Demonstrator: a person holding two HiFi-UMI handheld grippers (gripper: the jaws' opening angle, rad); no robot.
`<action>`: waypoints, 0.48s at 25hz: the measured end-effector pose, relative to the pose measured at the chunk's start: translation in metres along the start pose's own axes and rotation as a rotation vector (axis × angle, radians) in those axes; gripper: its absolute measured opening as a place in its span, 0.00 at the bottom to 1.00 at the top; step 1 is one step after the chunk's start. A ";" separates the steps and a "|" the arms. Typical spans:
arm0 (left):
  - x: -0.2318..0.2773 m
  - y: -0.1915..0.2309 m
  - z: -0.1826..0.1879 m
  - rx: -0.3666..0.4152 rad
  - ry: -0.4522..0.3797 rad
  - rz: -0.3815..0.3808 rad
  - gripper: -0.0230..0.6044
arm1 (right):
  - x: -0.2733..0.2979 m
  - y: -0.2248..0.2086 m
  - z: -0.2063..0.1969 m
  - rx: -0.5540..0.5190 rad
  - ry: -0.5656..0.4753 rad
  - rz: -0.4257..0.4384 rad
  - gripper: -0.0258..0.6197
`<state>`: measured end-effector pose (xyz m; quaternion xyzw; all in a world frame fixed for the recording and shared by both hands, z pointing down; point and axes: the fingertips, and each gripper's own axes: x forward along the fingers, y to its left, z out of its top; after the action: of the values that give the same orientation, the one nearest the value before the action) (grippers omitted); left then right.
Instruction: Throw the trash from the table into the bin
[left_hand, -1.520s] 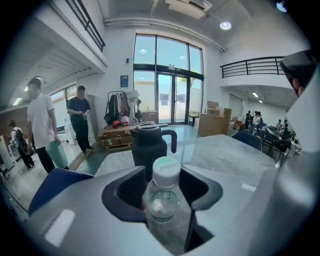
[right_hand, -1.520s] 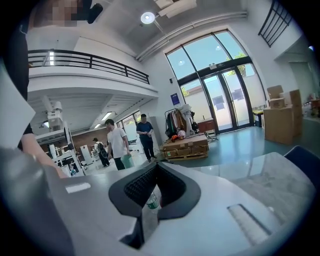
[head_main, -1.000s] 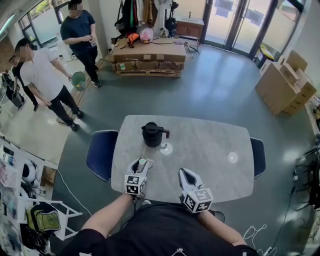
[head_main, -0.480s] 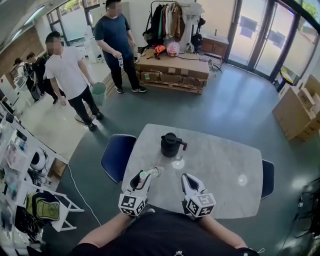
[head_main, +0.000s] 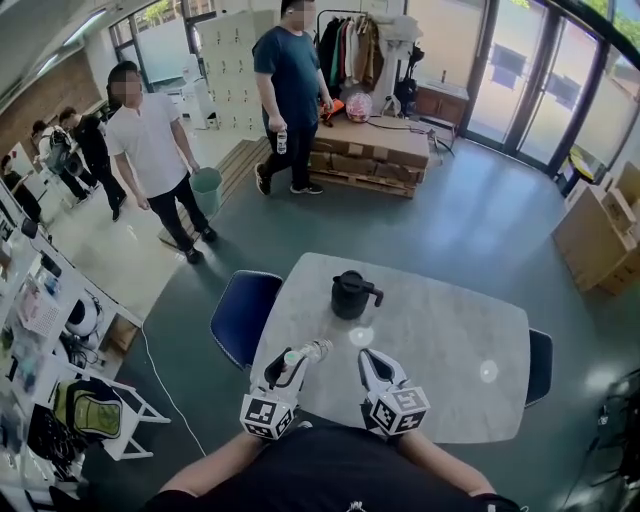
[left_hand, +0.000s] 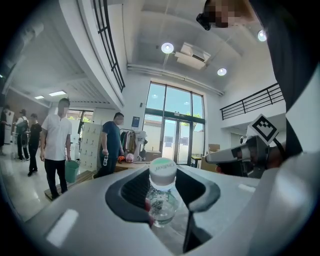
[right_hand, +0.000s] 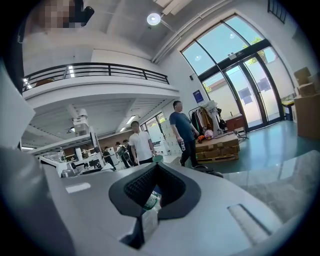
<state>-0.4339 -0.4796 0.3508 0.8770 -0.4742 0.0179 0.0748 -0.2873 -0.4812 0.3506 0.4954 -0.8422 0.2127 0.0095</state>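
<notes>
A clear plastic bottle (head_main: 311, 351) with a pale green cap (left_hand: 163, 171) sits between the jaws of my left gripper (head_main: 290, 363), which is shut on it just above the near edge of the marble table (head_main: 440, 330). The bottle's neck points out past the fingertips. Close to its right, my right gripper (head_main: 368, 358) hovers over the same edge with its jaws together and nothing in them. In the right gripper view the bottle (right_hand: 152, 200) shows through the gap behind the jaws. A person in a white shirt carries a green bin (head_main: 206, 188) on the floor far left of the table.
A black kettle (head_main: 352, 295) stands at the table's far side. A blue chair (head_main: 243, 314) is at the table's left end and another chair (head_main: 540, 364) at its right. Several people stand far left. A pallet of cardboard boxes (head_main: 368, 150) lies beyond.
The left gripper has come up off the table with the bottle, whose neck now sticks out forward. The view has swung left, and the people with the bin have walked closer.
</notes>
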 end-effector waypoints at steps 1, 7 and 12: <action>0.001 0.000 0.002 0.001 -0.002 -0.007 0.30 | 0.000 0.000 0.001 0.002 -0.003 -0.010 0.08; 0.015 -0.011 0.004 0.014 -0.020 -0.128 0.30 | -0.008 -0.011 -0.007 0.015 -0.025 -0.120 0.08; 0.027 -0.048 -0.024 0.003 0.020 -0.413 0.30 | -0.065 -0.014 -0.044 0.068 -0.077 -0.388 0.08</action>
<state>-0.3779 -0.4719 0.3719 0.9556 -0.2834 0.0118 0.0802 -0.2511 -0.4163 0.3808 0.6564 -0.7228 0.2160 0.0013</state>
